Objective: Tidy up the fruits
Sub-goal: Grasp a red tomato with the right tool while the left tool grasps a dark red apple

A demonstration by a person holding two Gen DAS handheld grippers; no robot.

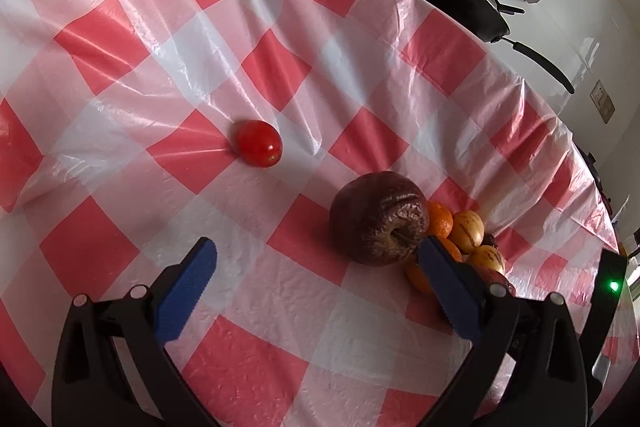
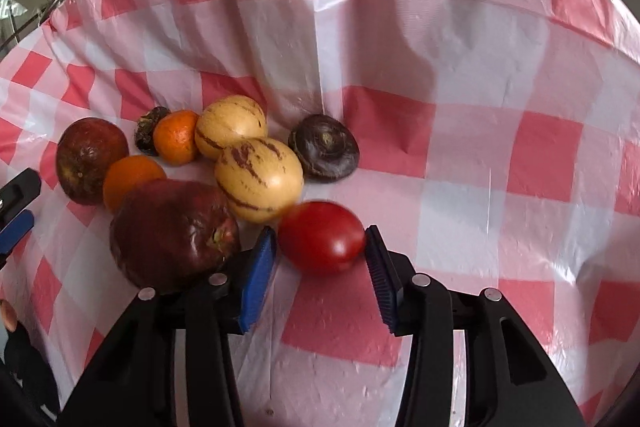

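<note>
Fruits: we are pinching the red tomato (image 2: 321, 237) in our right gripper (image 2: 320, 259); squeezing harder risks bruising it, while our left gripper (image 1: 316, 263) is hanging wide and empty.

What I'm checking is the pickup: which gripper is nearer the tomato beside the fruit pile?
Right. The right gripper has the tomato between its fingers; the left gripper sits beyond the fruit pile.
</note>
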